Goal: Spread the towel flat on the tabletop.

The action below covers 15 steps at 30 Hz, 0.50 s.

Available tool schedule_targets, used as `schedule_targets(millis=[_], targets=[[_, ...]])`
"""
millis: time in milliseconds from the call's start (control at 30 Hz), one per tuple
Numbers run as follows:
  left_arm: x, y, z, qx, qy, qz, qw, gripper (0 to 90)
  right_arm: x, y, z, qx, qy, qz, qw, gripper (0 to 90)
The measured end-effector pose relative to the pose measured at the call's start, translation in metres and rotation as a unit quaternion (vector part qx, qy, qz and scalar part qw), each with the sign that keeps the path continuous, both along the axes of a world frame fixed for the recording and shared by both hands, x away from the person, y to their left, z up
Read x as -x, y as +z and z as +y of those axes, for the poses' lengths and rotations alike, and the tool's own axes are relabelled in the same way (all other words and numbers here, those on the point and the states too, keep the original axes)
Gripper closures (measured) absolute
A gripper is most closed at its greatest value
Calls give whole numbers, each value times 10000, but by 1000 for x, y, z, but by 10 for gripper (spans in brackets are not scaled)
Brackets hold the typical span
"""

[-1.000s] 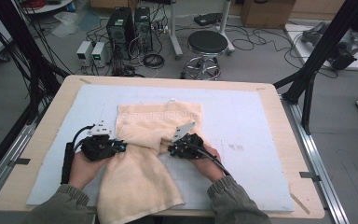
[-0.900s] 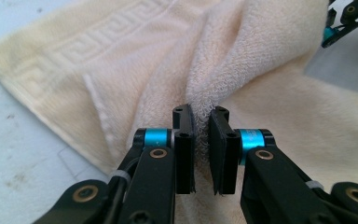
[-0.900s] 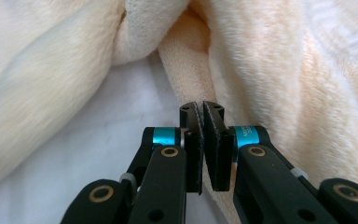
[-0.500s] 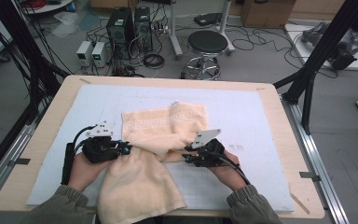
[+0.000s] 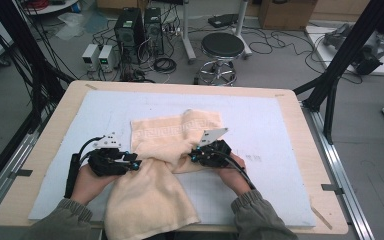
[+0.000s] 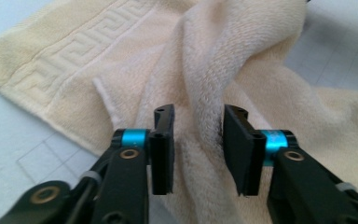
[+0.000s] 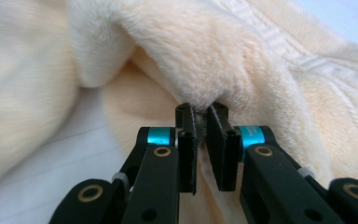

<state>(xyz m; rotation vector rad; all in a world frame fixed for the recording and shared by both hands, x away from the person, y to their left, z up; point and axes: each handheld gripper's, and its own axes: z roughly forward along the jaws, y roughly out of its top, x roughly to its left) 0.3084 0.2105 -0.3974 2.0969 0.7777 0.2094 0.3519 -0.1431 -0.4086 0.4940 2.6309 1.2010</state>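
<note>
Lab room w/ cables, power boxes and a round stool on the grey floor beyond a wooden table topped w/ a pale blue gridded mat. On the mat lies a cream towel, bunched across the middle: the far part, w/ a key-pattern border, lies flat toward the table centre; the near part runs toward the person & hangs over the near table edge between the two sleeves. A raised fold stands up at approx. the towel's far right corner.

Left gripper sits at the towel's left edge, held by the left hand. In the left gripper view its gripper has jaws spread apart w/ a thick ridge of towel running between them; pads don't press the cloth. Jaws have just been opening.

Right gripper is at the towel's right side, right hand behind it. In the right gripper view this gripper has jaws nearly together, pinching a thin fold of towel that rises up & away from the tips. Jaws have just been closing, cloth between them.
</note>
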Motion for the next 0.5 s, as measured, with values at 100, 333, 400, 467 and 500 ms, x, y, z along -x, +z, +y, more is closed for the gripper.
schedule_targets(millis=[100,333,400,467,500], targets=[[7,4,-1,8,-52,-116,9999,770,11,12,-16,-52,136,25,9999,830],[31,24,-17,180,-522,-216,9982,804,43,41,-56,-136,241,-15,9996,848],[41,31,-24,255,-721,-254,9967,806,54,51,-71,-198,335,-43,9992,852],[49,37,-29,302,-922,-277,9949,804,62,58,-82,-191,344,-58,9992,855],[54,39,-32,326,-1037,-309,9936,798,65,61,-89,-199,337,-37,9992,855]])
